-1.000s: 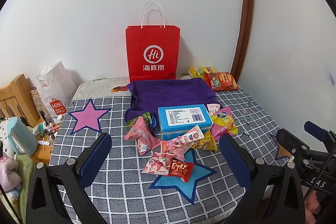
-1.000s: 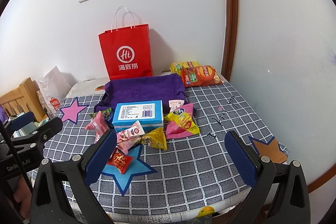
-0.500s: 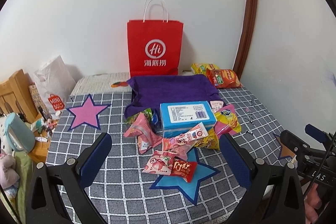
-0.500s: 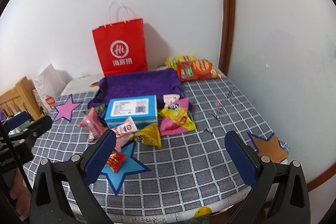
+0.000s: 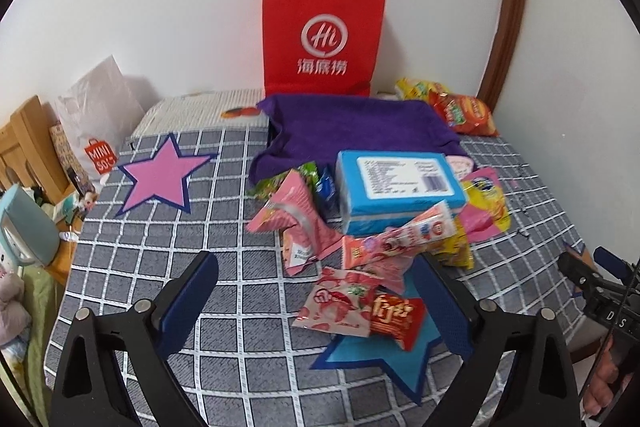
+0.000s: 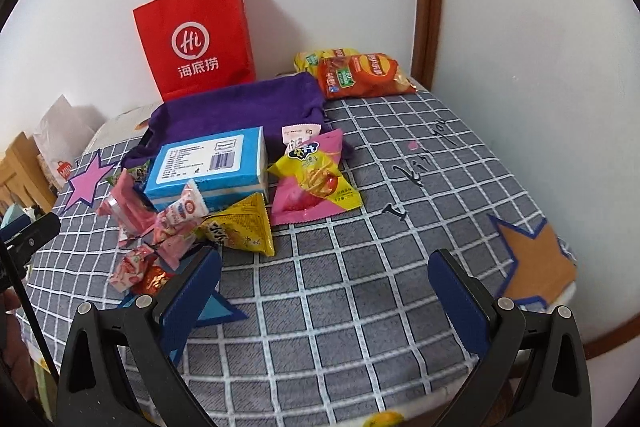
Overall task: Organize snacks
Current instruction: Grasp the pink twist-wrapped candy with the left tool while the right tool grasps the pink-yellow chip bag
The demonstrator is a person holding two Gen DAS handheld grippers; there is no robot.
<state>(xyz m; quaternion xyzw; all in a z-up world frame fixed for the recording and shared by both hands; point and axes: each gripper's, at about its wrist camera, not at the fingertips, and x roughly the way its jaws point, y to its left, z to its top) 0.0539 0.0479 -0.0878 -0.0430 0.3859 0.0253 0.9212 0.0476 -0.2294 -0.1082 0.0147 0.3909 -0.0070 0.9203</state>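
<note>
A heap of snack packets lies mid-table around a blue box point(image 5: 396, 183) point(image 6: 208, 163). My left gripper point(image 5: 316, 261) hovers over the heap's near side. Its jaws are closing, with nothing pressed between them. A strawberry packet point(image 5: 340, 303) and a small red packet point(image 5: 394, 315) lie on the cloth below it. My right gripper point(image 6: 326, 259) is open over bare checked cloth, to the right of a yellow triangular packet point(image 6: 240, 227) and a pink-and-yellow packet point(image 6: 316, 183). A red paper bag point(image 5: 322, 35) point(image 6: 196, 39) stands at the wall behind a purple cloth point(image 5: 352, 127).
Two crisp bags point(image 6: 360, 75) lie at the back right corner. Paper stars are stuck to the tablecloth: pink point(image 5: 160, 175), blue point(image 5: 380, 359), orange point(image 6: 536, 263). A white shopping bag point(image 5: 96, 123) and a wooden chair point(image 5: 24, 147) stand left of the table. The wall runs close along the right.
Both grippers have sunk and moved in toward the table, so the snacks look larger and nearer. The left jaws stand slightly narrower than before.
</note>
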